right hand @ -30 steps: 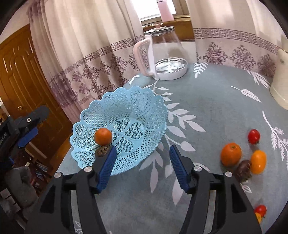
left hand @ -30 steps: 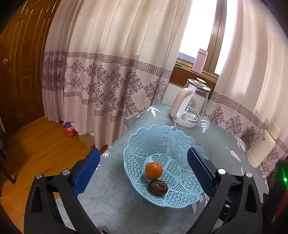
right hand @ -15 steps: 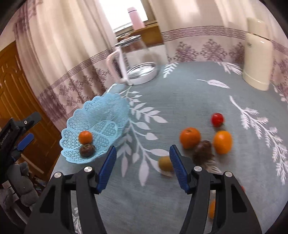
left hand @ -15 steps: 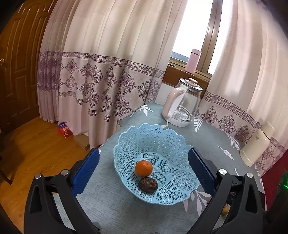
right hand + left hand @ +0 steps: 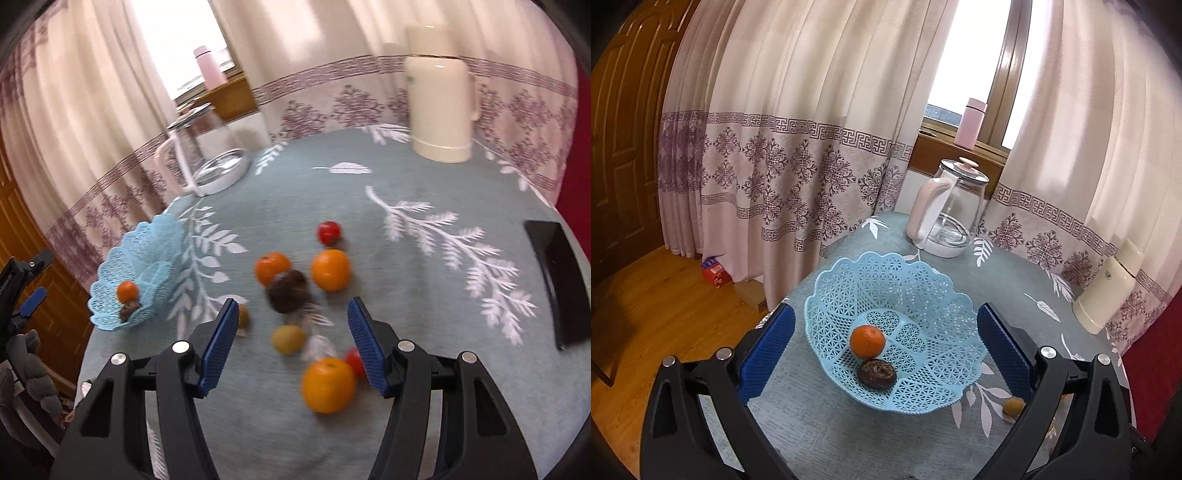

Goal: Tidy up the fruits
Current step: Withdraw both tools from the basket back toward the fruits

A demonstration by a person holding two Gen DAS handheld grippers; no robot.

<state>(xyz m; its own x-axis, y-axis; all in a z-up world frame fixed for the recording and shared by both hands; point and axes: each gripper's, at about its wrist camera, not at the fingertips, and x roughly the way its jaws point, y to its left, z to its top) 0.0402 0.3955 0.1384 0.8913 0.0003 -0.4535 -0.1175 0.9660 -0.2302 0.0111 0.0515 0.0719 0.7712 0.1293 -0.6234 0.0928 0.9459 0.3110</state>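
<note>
Right gripper over the loose fruit, choosing the next piece for the basket

In the right wrist view the right gripper (image 5: 290, 332) is released and empty, its jaws spread above the table (image 5: 424, 177). Nearest, at 6 o'clock from its tips, lies a big orange (image 5: 328, 384); just beyond sits a yellowish fruit (image 5: 288, 339), then a dark brown fruit (image 5: 287, 291) touching a tangerine (image 5: 272, 267), with a red tomato (image 5: 328, 232) farthest at 12 o'clock. The blue basket (image 5: 147, 258) sits well apart at 9 o'clock, holding two fruits. The left gripper (image 5: 886, 343) hangs released over that basket (image 5: 849, 280). Judged next: lower onto one fruit, close gently, carry it left to the basket.
</note>
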